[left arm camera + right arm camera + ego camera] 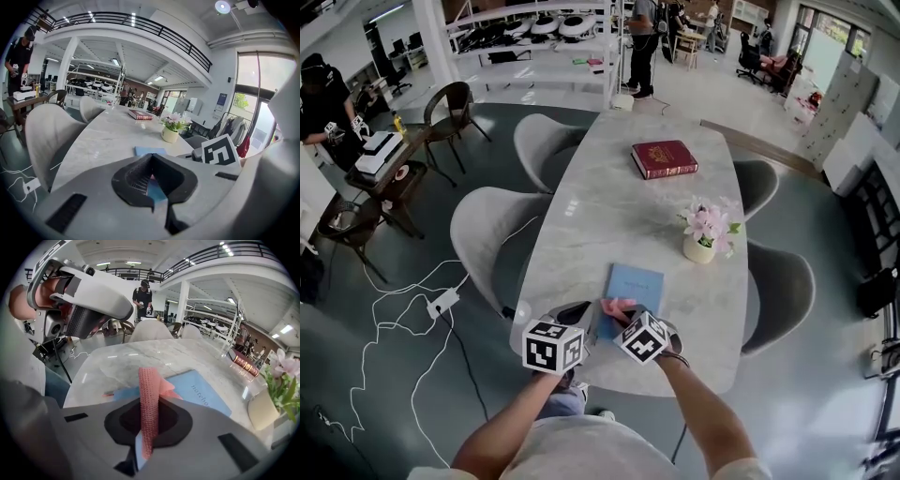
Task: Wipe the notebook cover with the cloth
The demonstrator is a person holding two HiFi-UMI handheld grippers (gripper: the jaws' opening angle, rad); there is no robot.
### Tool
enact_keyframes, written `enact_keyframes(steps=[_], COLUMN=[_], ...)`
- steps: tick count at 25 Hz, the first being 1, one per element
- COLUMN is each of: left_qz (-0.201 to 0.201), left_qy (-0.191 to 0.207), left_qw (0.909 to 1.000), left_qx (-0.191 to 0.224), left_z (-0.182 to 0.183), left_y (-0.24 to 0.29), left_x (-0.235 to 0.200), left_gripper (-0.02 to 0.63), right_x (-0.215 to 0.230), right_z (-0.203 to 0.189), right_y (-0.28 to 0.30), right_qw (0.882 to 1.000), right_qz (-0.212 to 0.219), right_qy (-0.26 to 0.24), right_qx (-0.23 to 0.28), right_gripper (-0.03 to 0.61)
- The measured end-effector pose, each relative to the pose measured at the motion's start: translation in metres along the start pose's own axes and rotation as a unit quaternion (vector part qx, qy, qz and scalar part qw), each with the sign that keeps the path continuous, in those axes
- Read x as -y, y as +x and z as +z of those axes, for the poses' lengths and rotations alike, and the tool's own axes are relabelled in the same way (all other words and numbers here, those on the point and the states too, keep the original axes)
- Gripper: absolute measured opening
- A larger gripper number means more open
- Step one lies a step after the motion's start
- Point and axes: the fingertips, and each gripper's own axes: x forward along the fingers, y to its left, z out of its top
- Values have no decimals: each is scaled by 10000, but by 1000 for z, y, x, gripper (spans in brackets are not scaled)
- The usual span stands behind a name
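**Head view.** Your left gripper [573,313] and right gripper [625,319] sit side by side at the near end of the pale marble surface [609,206], with their marker cubes facing up. The blue notebook [634,284] lies flat just ahead of them. The pink cloth [616,307] is bunched on the notebook's near edge, right at the tip of your right gripper. Farther along and to the right stands a pot of pink flowers [703,236]. A red book [664,158] lies well beyond that. Grey chairs [492,234] stand around the surface.

**Left gripper view.** Your left jaws are drawn together at the tips with nothing pinched between them. Through the slit behind the tips you see only the blue of the notebook and a speck of pink. More of the notebook [150,151] shows flat on the surface just past the tips. Your right gripper's marker cube is close beside it on the right. The flower pot [170,134] and the red book [140,115] lie farther on.

**Right gripper view.** Your right jaws are clamped on the cloth [148,380], which stands up between them as a ribbed pink strip. The notebook [201,394] lies under and ahead of it, cover up, with lettering along the cover. Your left gripper hangs at the upper left, above the surface and apart from the notebook.
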Motion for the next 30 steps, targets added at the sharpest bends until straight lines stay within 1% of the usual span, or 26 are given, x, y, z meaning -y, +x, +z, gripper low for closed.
enact_keyframes(steps=[21,26,30], left_qz=[118,101,80], left_qy=[-66,-75,-68], left_qw=[9999,9999,9999], left_qx=[33,28,22], left_z=[-37,-44,-47], left_y=[-32,-36,-35], left_x=[33,42,47], left_gripper=[8,8,8], right_x=[-72,-82,-83], right_z=[-23,-28,-30], right_y=[-26,-33,-38], right_qw=[9994,9991,9992], right_qz=[320,376,336], right_qy=[-24,2,26], right_qx=[162,190,236], right_gripper=[15,15,15])
